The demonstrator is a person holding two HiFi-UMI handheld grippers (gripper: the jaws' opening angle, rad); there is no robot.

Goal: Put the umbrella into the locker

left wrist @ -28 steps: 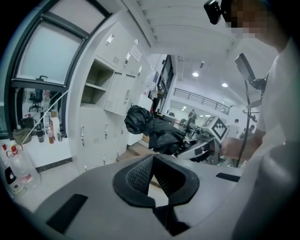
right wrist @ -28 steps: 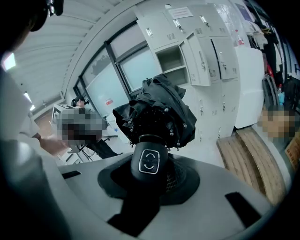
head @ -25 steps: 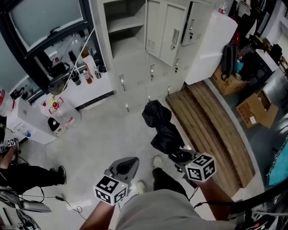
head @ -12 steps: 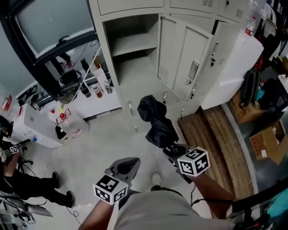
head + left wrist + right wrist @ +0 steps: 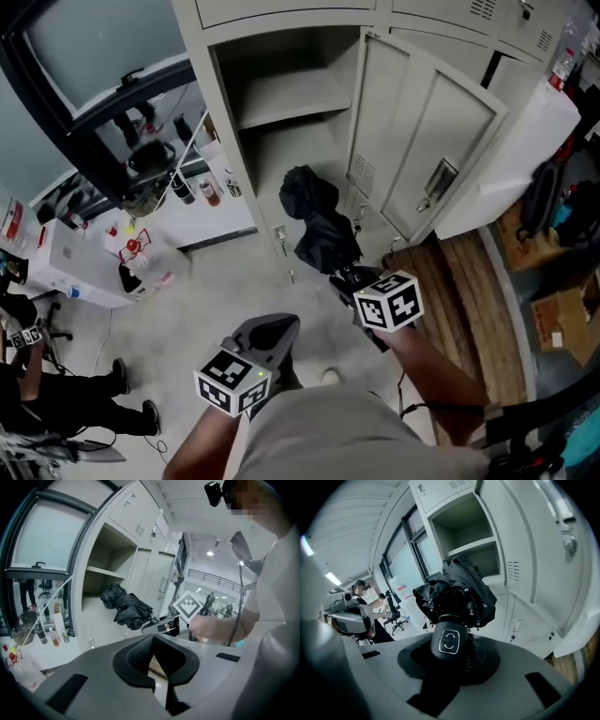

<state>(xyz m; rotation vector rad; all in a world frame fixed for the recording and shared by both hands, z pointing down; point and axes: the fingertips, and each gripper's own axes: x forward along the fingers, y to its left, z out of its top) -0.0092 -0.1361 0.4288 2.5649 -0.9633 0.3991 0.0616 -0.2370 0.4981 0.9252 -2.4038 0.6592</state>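
Head view: the locker [image 5: 281,11] is cut off by the top edge. The umbrella [image 5: 319,230] covers part of the lower compartment's interior. Its handle is hidden under the right gripper [image 5: 349,279] and the marker cube. The seated person [image 5: 37,394] is cut off by the left edge, and the cardboard box [image 5: 567,323] by the right edge. The bottles [image 5: 192,187] at the white counter's [image 5: 225,211] rear edge are too small for their labels to be read.

Right gripper view: the handle [image 5: 447,641] fills the jaws and hides the pad faces. The canopy hides the compartment's floor.

Left gripper view: the right gripper's grip is too small to make out.
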